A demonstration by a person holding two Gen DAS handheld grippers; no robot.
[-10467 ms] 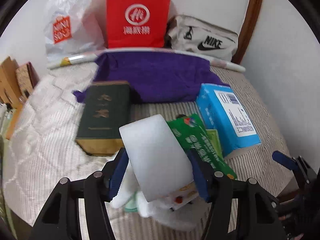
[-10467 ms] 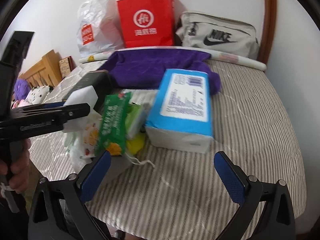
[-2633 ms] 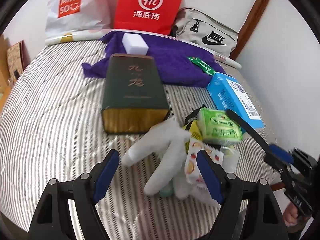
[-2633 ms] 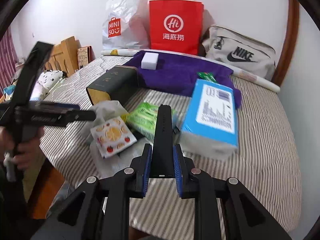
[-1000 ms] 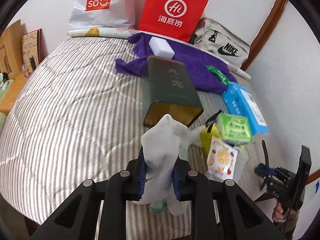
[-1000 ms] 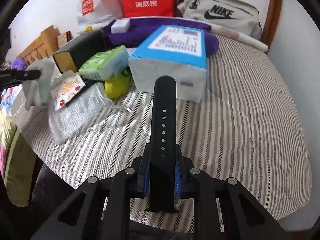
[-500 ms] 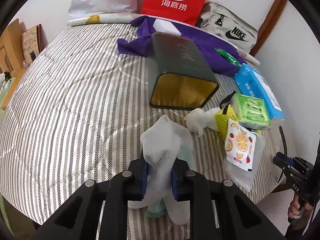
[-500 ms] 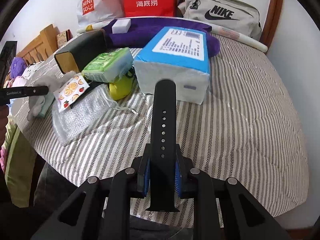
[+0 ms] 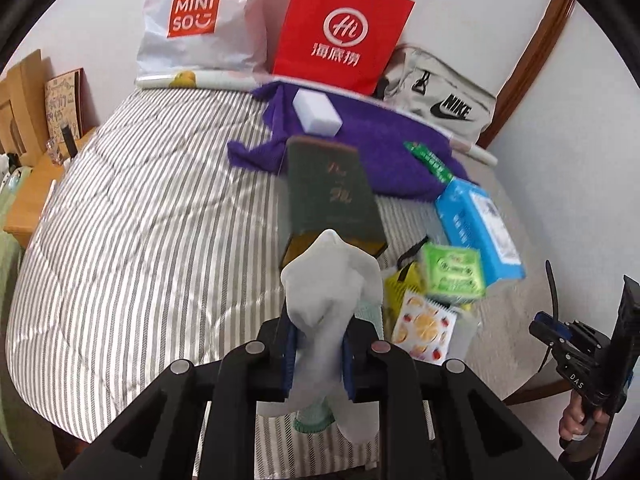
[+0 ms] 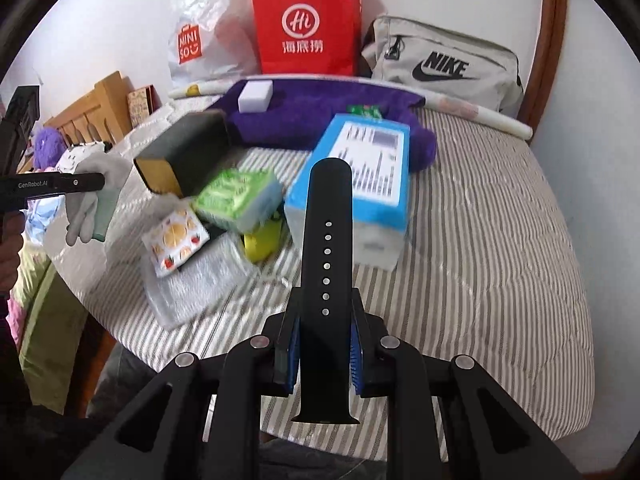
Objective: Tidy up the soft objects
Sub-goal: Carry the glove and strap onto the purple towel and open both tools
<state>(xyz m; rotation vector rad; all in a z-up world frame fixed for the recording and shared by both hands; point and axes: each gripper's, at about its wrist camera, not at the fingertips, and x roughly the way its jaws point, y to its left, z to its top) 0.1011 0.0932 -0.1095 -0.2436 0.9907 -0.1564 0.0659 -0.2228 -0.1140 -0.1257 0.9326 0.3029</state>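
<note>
Clamping a pale grey glove (image 9: 326,300) between its blue pads, the left gripper (image 9: 318,354) holds it off the striped bedcover (image 9: 132,248), fingers drooping toward six o'clock. The right gripper (image 10: 324,350) is closed on a black watch strap (image 10: 326,264) (perforated, pointing to twelve o'clock). Just beyond the glove, at one to two o'clock in the left wrist view, lie a fruit-printed packet (image 9: 424,330), a green tissue pack (image 9: 454,276) and a blue tissue box (image 9: 478,228). At twelve o'clock stands a dark green box (image 9: 332,196), then a purple towel (image 9: 380,148) bearing a white sponge (image 9: 316,114). Farthest back lean a red paper bag (image 9: 344,28), a white Miniso bag (image 9: 200,20) and a Nike pouch (image 9: 440,96).
</note>
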